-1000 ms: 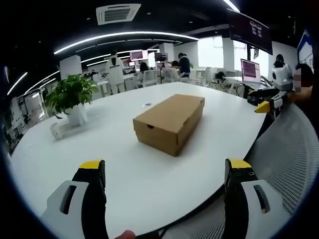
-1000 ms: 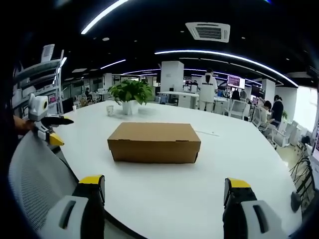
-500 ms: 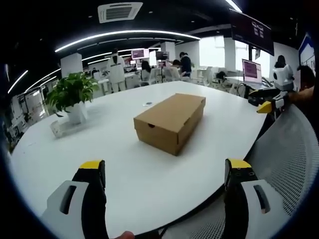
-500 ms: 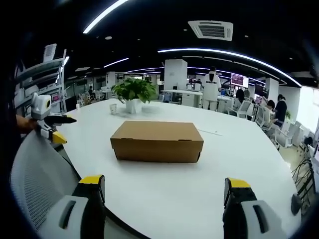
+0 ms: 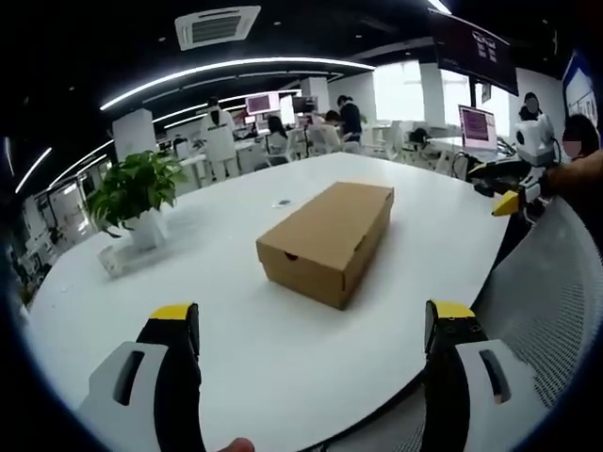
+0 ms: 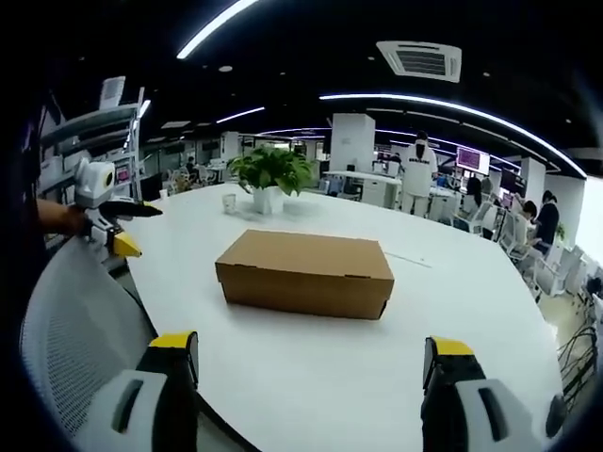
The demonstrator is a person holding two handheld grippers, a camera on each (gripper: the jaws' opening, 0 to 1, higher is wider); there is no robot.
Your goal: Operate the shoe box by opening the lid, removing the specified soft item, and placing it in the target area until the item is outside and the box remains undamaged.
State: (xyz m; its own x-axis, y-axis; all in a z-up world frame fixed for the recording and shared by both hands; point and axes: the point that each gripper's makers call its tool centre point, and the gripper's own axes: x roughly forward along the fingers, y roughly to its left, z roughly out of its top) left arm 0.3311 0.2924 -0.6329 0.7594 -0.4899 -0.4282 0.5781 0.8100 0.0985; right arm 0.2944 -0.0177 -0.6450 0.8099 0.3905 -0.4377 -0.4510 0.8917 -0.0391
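Brown cardboard box sits shut in the middle of the white table, lid flat on, so as far as I can tell nothing's been done yet: lid still to open, soft item still to pull out and put down wherever the target spot is (can't tell where that is from here). Left gripper view first: the left gripper hangs near the table edge, well short of the box, jaws spread wide with nothing between them. One short end of the box faces this camera and has a little dark notch in it. A plant in a white pot stands well off to one side of the box, and the right gripper pokes in at the far side of the table, off the box's long side. Right gripper view: the right gripper, jaws wide apart and empty too, looks at the box's long side, also well short of it. The plant is behind the box here, with a small cup beside it, and the left gripper shows off the box's short end. No logo or print I can read on the box; the screens way behind it are too blurry to make out.
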